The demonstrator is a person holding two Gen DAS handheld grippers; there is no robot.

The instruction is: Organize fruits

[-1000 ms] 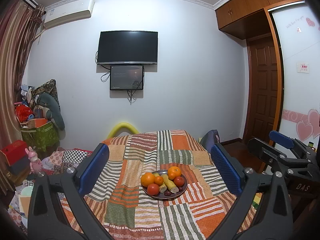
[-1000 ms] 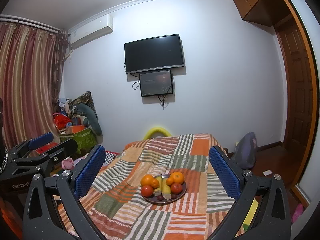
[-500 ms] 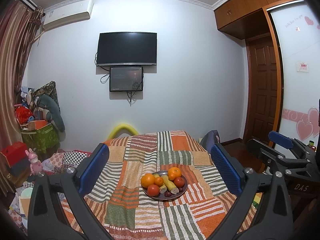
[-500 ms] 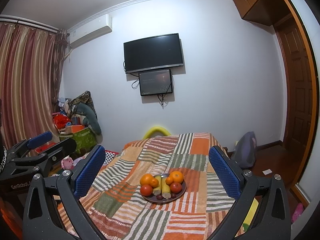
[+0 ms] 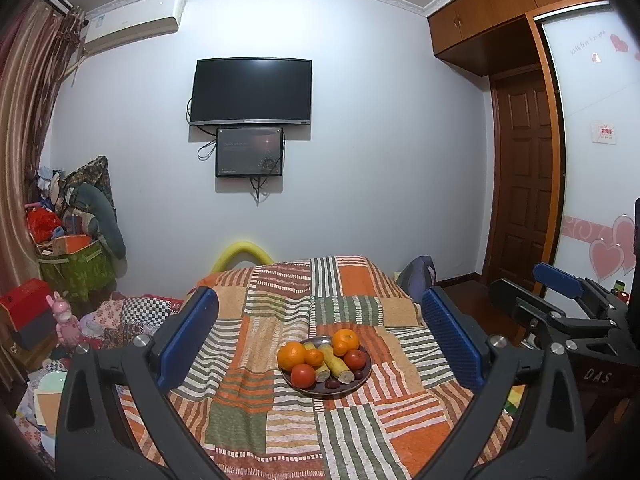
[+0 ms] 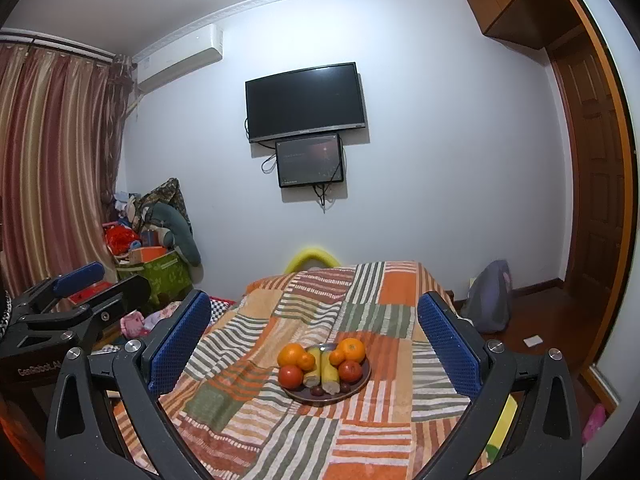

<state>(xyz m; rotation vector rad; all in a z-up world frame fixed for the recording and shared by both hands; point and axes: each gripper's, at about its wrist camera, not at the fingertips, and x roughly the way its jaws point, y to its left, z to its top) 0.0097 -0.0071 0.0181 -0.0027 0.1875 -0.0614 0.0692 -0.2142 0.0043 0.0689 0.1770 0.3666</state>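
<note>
Both views have shifted only slightly since the earlier frames: the plate (image 5: 326, 390) sits marginally lower between the fingers, and nothing on it has moved.

Left gripper (image 5: 320, 334): fingers spread wide, blue pads (image 5: 188, 336) well apart, holding nothing. It hangs above the near end of the patchwork cloth (image 5: 256, 360), apart from the plate.

Right gripper (image 6: 314, 338): fingers spread wide, blue pads (image 6: 448, 346) well apart, holding nothing. It also hangs clear of the plate. In the left view it shows at the right edge (image 5: 560, 300).

The plate rests on the cloth at centre. It holds:
- two large oranges (image 5: 292, 355), one at the left rim, one at the far side;
- smaller orange fruit between them;
- two red fruits (image 5: 303, 375), one near left, one right;
- two bananas (image 5: 336, 362) lying side by side down the middle;
- small dark fruits (image 5: 330, 383) at the near rim.

A TV (image 5: 251, 92) hangs on the far wall.
</note>
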